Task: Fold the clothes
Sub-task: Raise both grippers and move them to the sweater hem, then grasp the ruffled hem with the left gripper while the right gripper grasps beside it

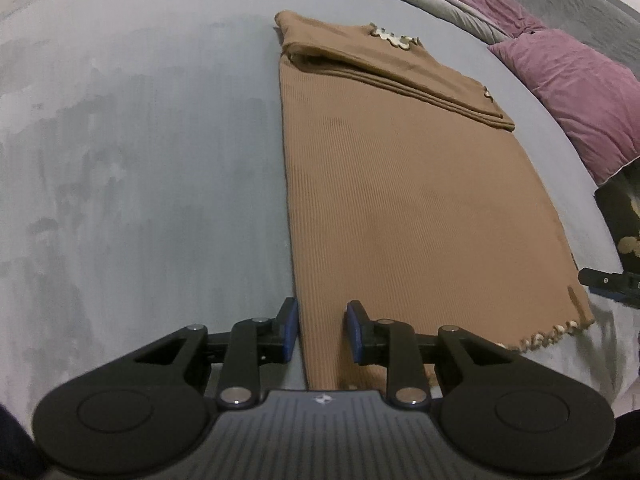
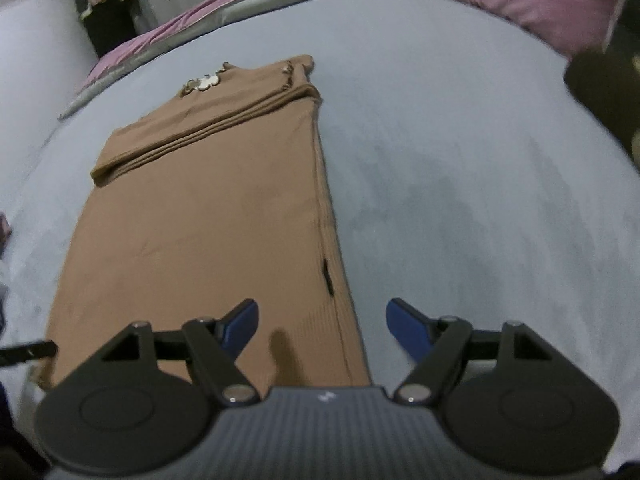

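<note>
A brown ribbed garment [image 1: 400, 184] lies flat on a grey-blue bed sheet [image 1: 140, 160], folded into a long strip with its sleeves laid across the far end. A cream flower trim [image 1: 394, 38] marks the neckline. My left gripper [image 1: 322, 330] is open over the near left corner of the hem, its jaws straddling the left edge. In the right wrist view the same garment [image 2: 208, 216] fills the left half. My right gripper [image 2: 322, 326] is open wide above the near right corner, one finger over the cloth and the other over the sheet. Neither holds anything.
A purple pillow [image 1: 576, 96] lies at the right of the bed and grey bedding [image 1: 576, 12] behind it. The right gripper's tip [image 1: 608, 282] shows at the far right edge. Bare sheet [image 2: 460, 184] spreads right of the garment. A dark object [image 2: 604, 84] sits at the upper right.
</note>
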Demonstrator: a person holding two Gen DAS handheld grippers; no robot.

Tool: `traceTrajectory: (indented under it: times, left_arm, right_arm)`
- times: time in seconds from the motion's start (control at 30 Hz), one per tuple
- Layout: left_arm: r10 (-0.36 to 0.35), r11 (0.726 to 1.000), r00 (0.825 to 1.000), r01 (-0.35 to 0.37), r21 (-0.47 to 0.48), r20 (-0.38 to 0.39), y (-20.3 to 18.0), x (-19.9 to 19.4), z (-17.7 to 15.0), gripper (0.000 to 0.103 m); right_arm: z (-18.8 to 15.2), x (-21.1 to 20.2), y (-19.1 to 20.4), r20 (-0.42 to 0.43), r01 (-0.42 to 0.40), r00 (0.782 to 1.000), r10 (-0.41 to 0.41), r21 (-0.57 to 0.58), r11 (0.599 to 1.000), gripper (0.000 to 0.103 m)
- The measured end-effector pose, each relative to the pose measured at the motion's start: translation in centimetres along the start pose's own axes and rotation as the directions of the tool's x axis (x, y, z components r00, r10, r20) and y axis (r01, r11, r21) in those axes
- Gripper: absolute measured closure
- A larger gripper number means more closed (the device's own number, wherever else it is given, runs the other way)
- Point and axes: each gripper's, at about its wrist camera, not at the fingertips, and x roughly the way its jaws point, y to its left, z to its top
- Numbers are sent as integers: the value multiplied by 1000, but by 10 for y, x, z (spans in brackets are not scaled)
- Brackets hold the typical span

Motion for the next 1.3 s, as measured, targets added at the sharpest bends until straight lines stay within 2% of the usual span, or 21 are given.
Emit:
traceTrajectory:
  times: [0.3, 0.4, 0.53, 0.8, 0.9, 0.97, 1.07, 1.3]
  left_arm:
    - [-66, 996, 997, 63, -64, -46, 9, -5, -6, 78]
    - [-102, 988, 993, 94, -119, -60, 14, -4, -6, 78]
    - [-149, 972, 986, 133, -192, -75, 23, -2, -6, 78]
    - [-169, 964, 983, 148, -221, -78, 23, 1, -8, 78]
    - [-176, 964, 981, 154, -217, -83, 23, 1, -8, 79]
    - [-177, 964, 980, 155, -215, -86, 22, 1, -8, 80]
    - [-176, 965, 980, 154, -212, -90, 20, 2, -8, 88]
    - [-189, 958, 979, 165, -235, -82, 21, 0, -8, 95]
  right_arm:
    - [-7, 0, -34, -44, -73, 996, 82, 178, 981, 36]
    - [-9, 0, -41, -49, -96, 993, 109, 223, 970, 38]
    - [-11, 2, -42, -63, -110, 990, 129, 237, 965, 41]
    - [-11, 11, -38, -96, -129, 983, 155, 234, 964, 47]
    - [-12, 12, -37, -102, -131, 982, 158, 233, 964, 54]
    - [-12, 13, -39, -105, -139, 980, 168, 244, 960, 64]
    - [-13, 14, -44, -111, -159, 975, 195, 267, 950, 75]
    - [-15, 16, -46, -114, -202, 963, 245, 296, 934, 88]
